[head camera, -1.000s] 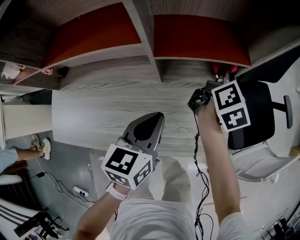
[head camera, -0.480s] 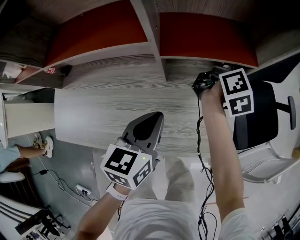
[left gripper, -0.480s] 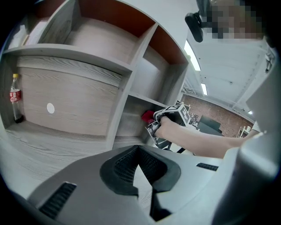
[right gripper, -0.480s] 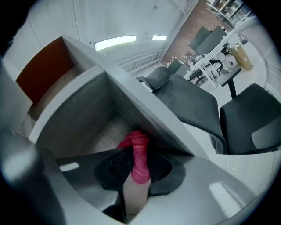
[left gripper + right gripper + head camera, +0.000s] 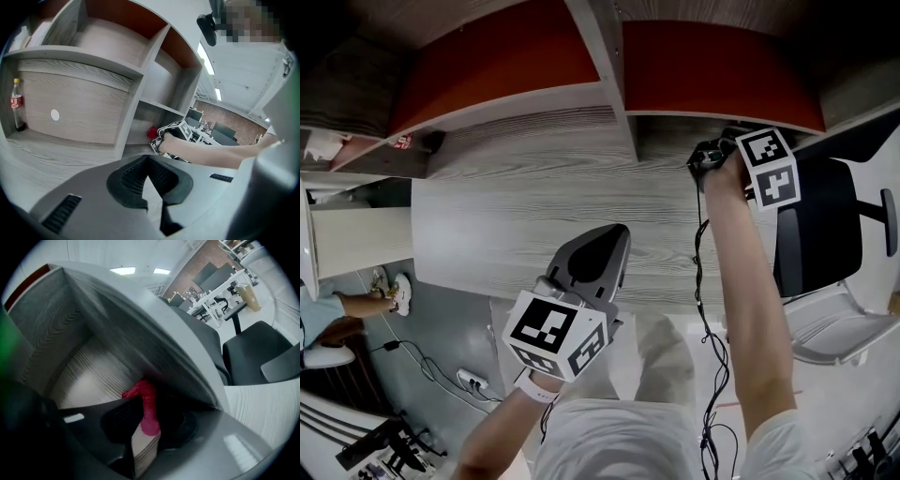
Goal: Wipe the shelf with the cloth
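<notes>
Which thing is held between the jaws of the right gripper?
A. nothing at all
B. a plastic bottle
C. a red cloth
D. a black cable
C: the right gripper view shows the right gripper with its jaws closed on the red cloth, inside a shelf compartment.

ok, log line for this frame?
phase: wipe | right gripper: jaws shut on red cloth, inside grey wood-grain shelf bay | left gripper: jaws shut, empty, over grey desktop
</notes>
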`<state>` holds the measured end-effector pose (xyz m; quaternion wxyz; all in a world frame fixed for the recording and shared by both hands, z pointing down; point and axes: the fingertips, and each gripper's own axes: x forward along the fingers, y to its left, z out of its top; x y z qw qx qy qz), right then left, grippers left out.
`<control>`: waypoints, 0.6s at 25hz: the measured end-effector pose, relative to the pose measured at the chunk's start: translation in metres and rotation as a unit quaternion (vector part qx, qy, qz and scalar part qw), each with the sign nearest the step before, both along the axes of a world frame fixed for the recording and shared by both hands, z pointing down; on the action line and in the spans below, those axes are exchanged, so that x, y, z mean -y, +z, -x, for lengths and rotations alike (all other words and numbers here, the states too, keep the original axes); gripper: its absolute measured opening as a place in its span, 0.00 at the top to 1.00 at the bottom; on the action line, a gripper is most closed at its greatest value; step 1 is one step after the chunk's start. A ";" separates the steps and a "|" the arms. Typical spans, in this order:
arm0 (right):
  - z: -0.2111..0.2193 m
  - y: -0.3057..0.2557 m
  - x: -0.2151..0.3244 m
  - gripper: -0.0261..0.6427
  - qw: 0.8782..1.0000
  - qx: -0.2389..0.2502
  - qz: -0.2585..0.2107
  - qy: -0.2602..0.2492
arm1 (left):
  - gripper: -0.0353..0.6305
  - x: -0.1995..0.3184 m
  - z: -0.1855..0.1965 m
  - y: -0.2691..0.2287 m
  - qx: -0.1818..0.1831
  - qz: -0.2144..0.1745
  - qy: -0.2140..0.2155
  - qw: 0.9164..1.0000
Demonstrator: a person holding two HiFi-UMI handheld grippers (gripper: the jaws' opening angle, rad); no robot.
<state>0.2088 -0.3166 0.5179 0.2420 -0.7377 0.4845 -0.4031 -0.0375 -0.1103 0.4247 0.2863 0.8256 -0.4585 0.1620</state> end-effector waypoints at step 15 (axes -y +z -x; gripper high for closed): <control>0.010 0.076 -0.018 0.83 0.987 -0.030 0.150 -0.052 | 0.94 -0.004 0.013 0.003 -0.002 0.003 -0.005 1.000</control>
